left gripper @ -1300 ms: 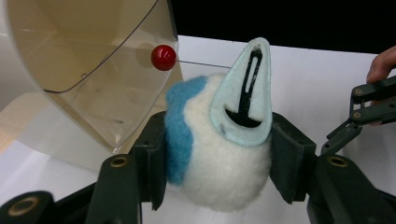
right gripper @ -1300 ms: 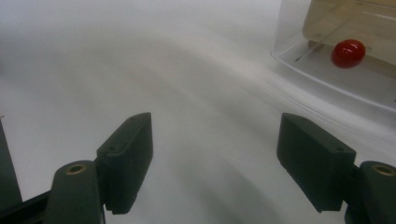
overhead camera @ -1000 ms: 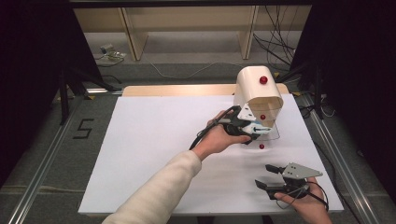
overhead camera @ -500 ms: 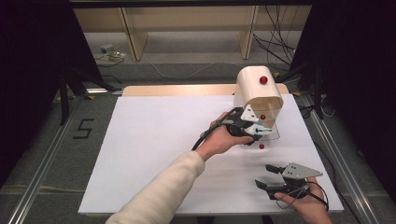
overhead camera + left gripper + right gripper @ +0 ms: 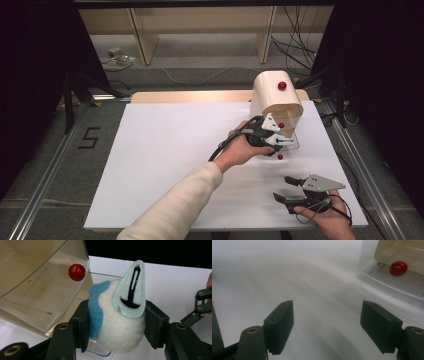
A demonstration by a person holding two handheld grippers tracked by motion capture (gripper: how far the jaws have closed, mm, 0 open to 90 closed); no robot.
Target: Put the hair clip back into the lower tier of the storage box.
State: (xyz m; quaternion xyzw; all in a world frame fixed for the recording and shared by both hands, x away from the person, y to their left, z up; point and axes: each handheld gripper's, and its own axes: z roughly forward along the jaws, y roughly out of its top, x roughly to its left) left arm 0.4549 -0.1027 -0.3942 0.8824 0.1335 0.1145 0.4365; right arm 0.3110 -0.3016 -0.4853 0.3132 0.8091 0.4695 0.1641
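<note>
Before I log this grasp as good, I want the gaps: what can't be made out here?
- Plush toy, left gripper view: its underside is cut off by the bottom edge, and the black fingers cover its sides.
- Plush toy, high view: too small, and the left hand covers it.
- Clear box, right gripper view: cut off by the top and right edges; the white table is blurred.

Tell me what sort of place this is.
Likely a lab recording rig: a white-covered table on a grey floor with metal rails, loose cables behind it, dark screens at both sides.
</note>
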